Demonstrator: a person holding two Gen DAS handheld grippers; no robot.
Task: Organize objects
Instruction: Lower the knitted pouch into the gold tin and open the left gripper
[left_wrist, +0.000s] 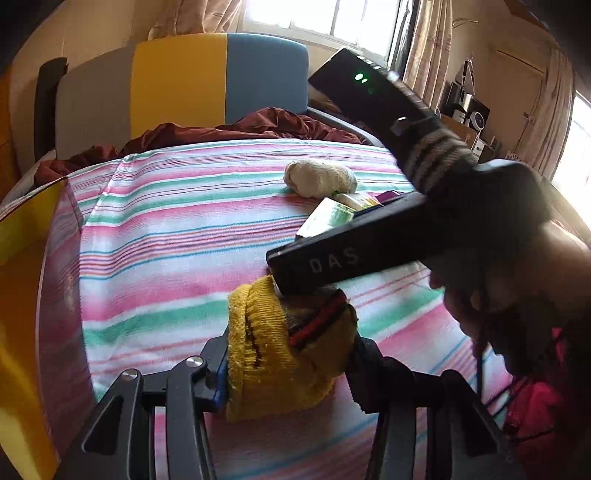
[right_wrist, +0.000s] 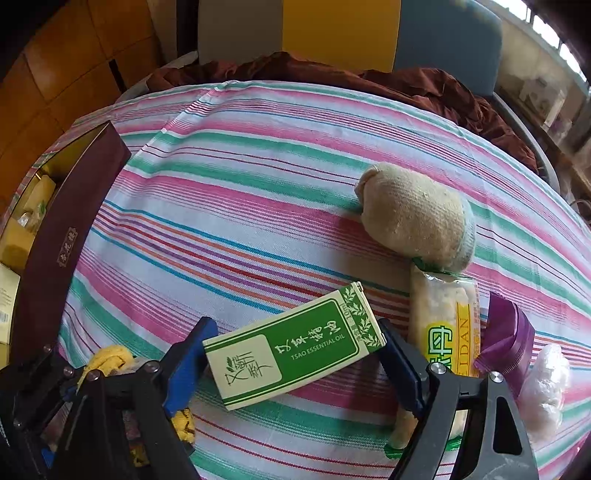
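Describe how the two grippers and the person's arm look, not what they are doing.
Both grippers have black metal frames with triangular cut-outs, silver pivot bolts and blue pads on the fingers. The left gripper shows this in its own view, and the right gripper in its own. From the left view, the right tool's black body carries white letters "DAS" and a green light. The hand wears a dark sleeve with grey stripes.

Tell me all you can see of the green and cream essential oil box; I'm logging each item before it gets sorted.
The essential oil box is a small flat carton, seemingly cardboard, cream with a green panel, leaf borders, Chinese characters and "TSAO ESSENTIAL OIL" printed on it. It looks closed and undamaged. It sits tilted between the two blue fingers of the right claw, above the striped cloth; whether they press it is unclear.
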